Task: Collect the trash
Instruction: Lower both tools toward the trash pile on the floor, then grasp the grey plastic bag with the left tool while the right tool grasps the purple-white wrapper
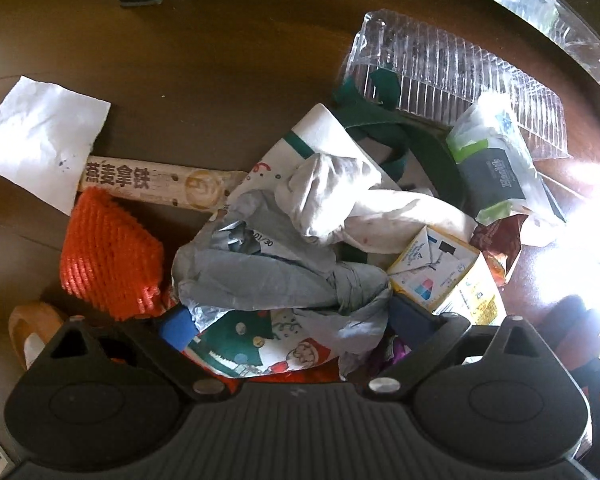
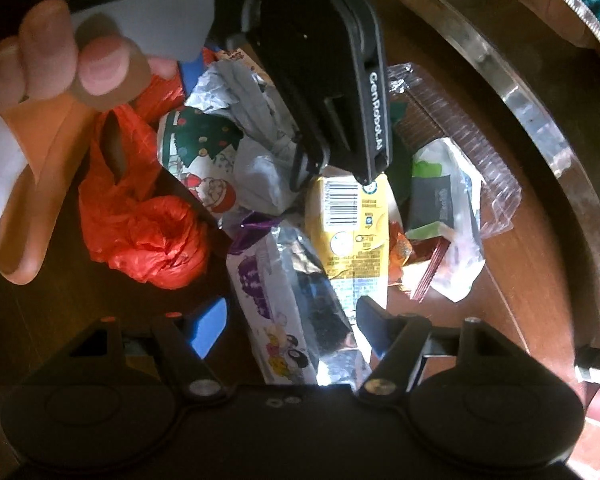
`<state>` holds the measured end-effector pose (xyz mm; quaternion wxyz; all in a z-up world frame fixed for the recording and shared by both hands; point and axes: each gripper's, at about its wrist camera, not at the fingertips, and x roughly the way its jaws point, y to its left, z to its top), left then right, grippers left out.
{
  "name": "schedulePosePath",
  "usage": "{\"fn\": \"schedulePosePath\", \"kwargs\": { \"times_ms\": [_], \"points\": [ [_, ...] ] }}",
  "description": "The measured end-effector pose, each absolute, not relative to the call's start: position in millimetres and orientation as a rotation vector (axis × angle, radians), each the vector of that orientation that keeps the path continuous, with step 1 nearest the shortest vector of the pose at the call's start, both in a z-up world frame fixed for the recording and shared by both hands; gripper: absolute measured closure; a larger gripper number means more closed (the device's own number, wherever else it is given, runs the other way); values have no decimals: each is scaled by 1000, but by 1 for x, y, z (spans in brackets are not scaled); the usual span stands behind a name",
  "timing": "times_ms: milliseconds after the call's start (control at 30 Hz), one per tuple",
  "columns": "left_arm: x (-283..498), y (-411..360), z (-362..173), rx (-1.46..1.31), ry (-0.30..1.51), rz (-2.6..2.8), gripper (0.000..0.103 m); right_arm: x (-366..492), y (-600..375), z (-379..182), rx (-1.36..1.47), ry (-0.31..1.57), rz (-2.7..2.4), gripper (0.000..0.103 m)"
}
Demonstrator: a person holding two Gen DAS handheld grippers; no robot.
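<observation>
A pile of trash lies on a dark wooden table (image 1: 228, 60). My left gripper (image 1: 292, 320) is open, its jaws wide on either side of a crumpled grey plastic bag (image 1: 268, 276) that lies on a Christmas-print bag (image 1: 260, 344). A yellow carton (image 1: 440, 280) sits by its right finger. In the right wrist view my right gripper (image 2: 292, 324) is open around a purple and silver snack wrapper (image 2: 288, 300). The yellow carton (image 2: 348, 224) lies just beyond it. The left gripper's black body (image 2: 324, 80) hangs over the pile.
An orange mesh net (image 1: 108, 256), a latte sachet (image 1: 160, 184) and white paper (image 1: 40, 140) lie at the left. A clear plastic clamshell (image 1: 452, 80) and a tissue pack (image 1: 496, 160) lie at the right. A red plastic bag (image 2: 140, 224) and the holding hand (image 2: 60, 64) show in the right wrist view.
</observation>
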<state>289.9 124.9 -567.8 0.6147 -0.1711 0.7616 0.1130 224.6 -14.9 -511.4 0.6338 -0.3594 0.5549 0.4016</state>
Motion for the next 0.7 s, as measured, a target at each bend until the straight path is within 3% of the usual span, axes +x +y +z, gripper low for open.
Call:
{"fn": "schedulePosePath", "kwargs": {
  "times_ms": [167,233,300,433,500,600,700],
  "points": [
    [289,123,-571,-404,1745,245,14,223,-16,-516,-825,1271,925,35],
    [289,122,-571,-412,1741,240,22,221,-14,-518,-826,1270,928,39],
    [291,119,-572,-414,1751,232,33,219,-12,-520,-852,1263,916,70],
    [288,117,-572,-412,1764,217,52,219,-10,-520,-844,1267,923,73],
    [291,111,-569,-422,1763,212,57,218,-10,-520,-863,1260,926,90],
    [291,107,-567,-417,1758,205,59,220,-10,-519,-866,1261,920,103],
    [290,108,-560,-418,1765,214,60,220,-10,-513,-857,1264,927,103]
  ]
}}
